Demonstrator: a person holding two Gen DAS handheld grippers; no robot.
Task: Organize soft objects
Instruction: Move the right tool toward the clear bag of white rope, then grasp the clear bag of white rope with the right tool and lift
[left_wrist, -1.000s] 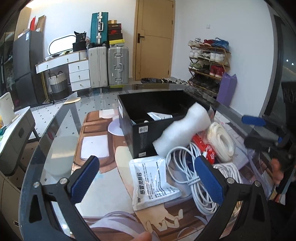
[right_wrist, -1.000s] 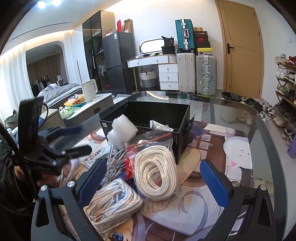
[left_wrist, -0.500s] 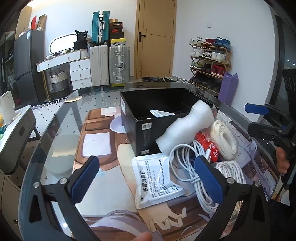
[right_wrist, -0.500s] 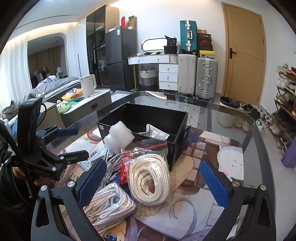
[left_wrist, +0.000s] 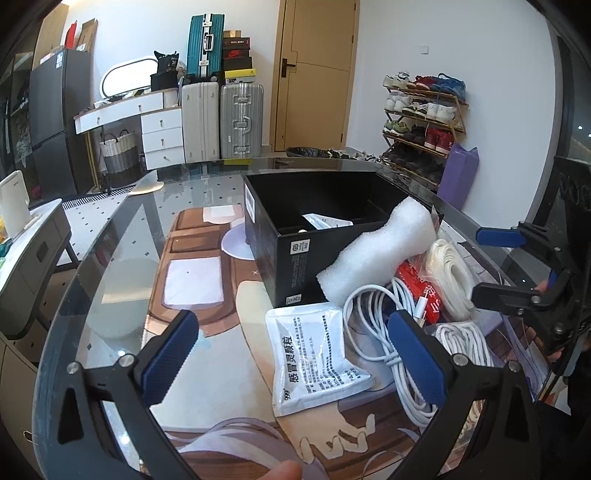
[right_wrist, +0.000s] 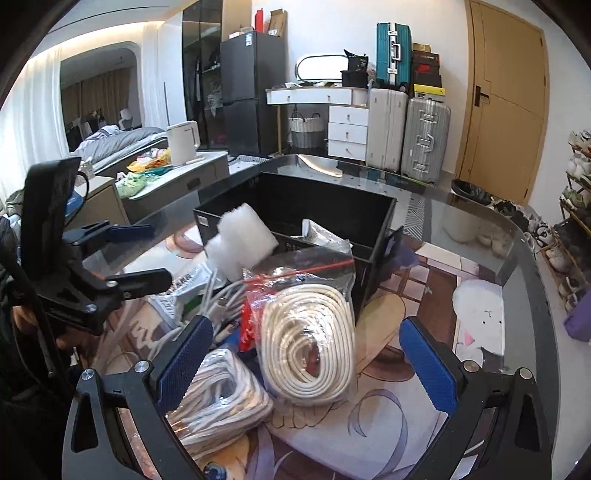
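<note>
A black open box (left_wrist: 325, 221) (right_wrist: 325, 206) stands on the glass table with a white packet inside. A white foam block (left_wrist: 376, 251) (right_wrist: 240, 240) leans on its near corner. Before it lie a white medicine sachet (left_wrist: 317, 354), a loose white cable (left_wrist: 373, 328), a bagged cream cord coil (left_wrist: 450, 273) (right_wrist: 310, 343) and a bagged white cable bundle (right_wrist: 218, 398) (left_wrist: 465, 339). My left gripper (left_wrist: 291, 354) is open above the sachet, holding nothing. My right gripper (right_wrist: 303, 365) is open around the cord coil, not touching it. Each gripper also shows in the other's view, the left one (right_wrist: 129, 254), the right one (left_wrist: 506, 266).
The glass table (left_wrist: 110, 258) has a rounded edge with a drop to the floor. A picture mat (right_wrist: 406, 406) lies under the items. Suitcases (left_wrist: 221, 118), white drawers, a fridge, a shoe rack (left_wrist: 421, 122) and a door stand beyond. A thumb (left_wrist: 284, 472) shows at the bottom.
Both grippers have drawn back and risen slightly from the pile, so the box and items sit a little farther off. Nothing was grasped; the objects have not moved.
</note>
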